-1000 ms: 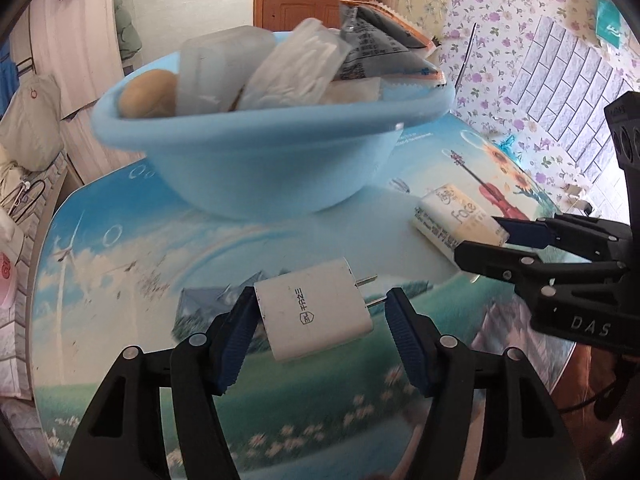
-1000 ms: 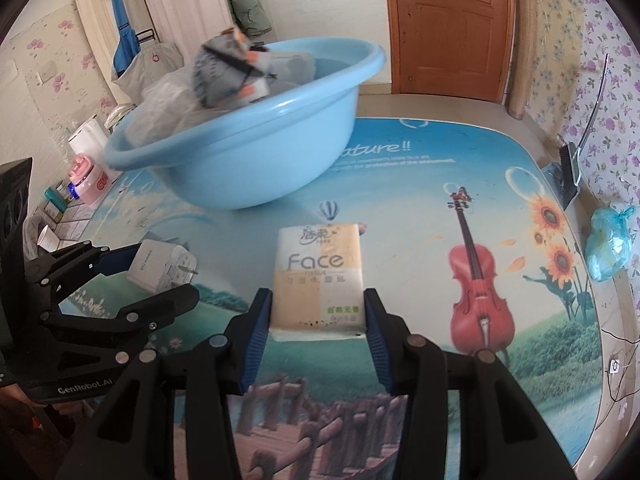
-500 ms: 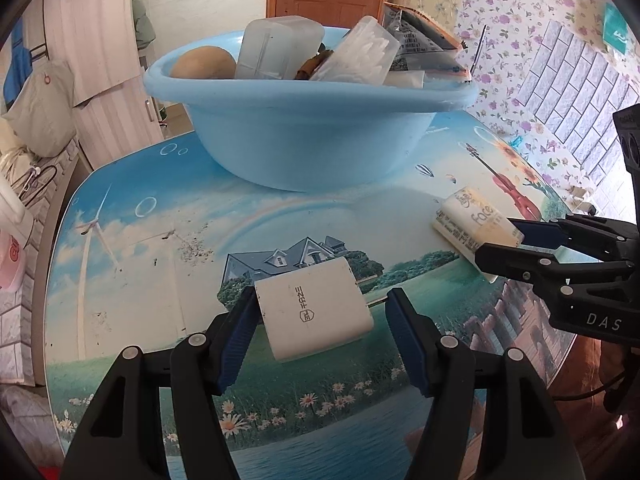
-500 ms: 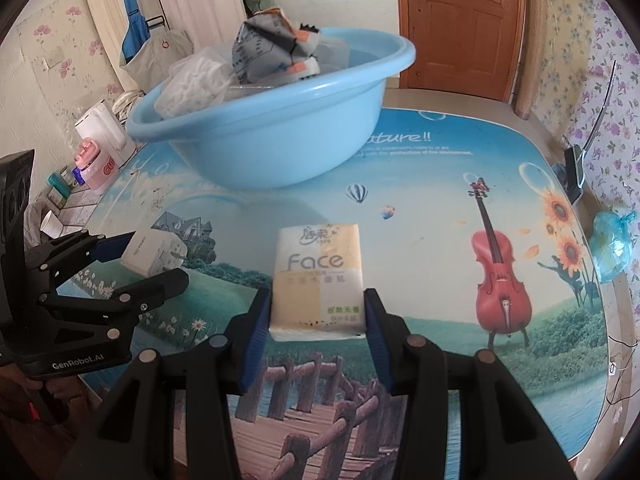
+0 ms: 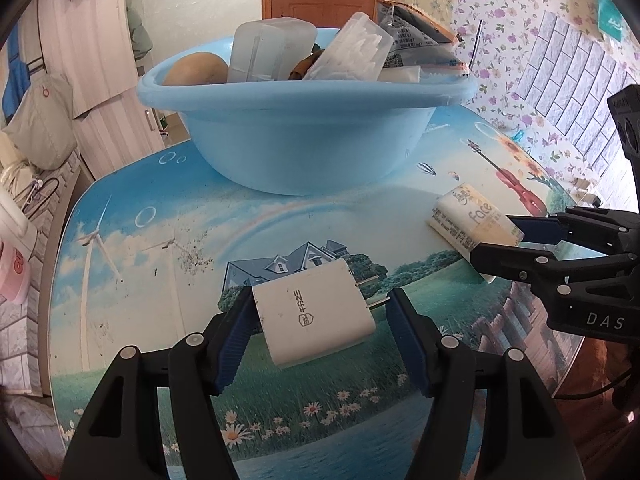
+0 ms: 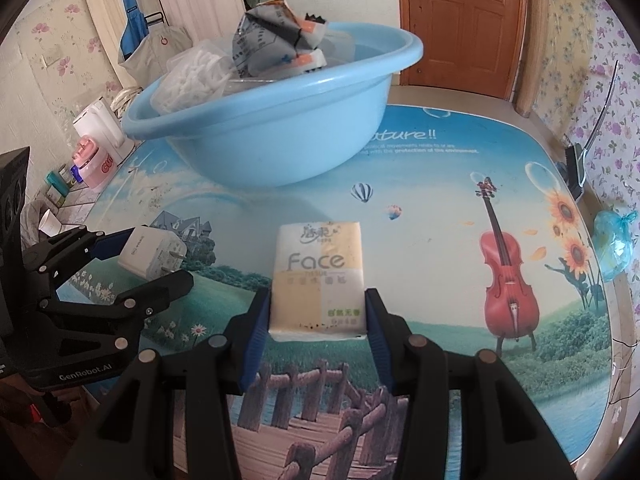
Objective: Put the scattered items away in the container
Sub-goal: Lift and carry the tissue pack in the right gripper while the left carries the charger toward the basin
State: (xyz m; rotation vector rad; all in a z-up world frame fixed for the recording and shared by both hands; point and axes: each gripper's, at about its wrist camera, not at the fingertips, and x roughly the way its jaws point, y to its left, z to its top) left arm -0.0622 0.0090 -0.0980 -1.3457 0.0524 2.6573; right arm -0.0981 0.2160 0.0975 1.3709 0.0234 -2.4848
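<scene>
The basin [image 5: 304, 136] on the worktop [image 6: 440, 184] already holds most items, heaped to its rim; two remain outside it; the left tool [image 5: 320, 332] grips the charger [image 5: 314, 316]; the right tool [image 6: 318, 330] grips the tissue pack [image 6: 318, 276]; both look to be lifted off the worktop, short of the basin.

Low wrist views — shared basin [image 5: 304, 148] ahead

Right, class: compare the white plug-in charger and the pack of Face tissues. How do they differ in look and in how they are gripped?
The charger is plain white and hard-cased with two metal prongs; the tissue pack is a soft yellow-and-white wrapper with printed lettering. The charger sits skewed in the left gripper, with a gap beside one finger; the tissue pack sits square, pinched on both sides by the right gripper. Both are near the blue basin, not in it.
</scene>
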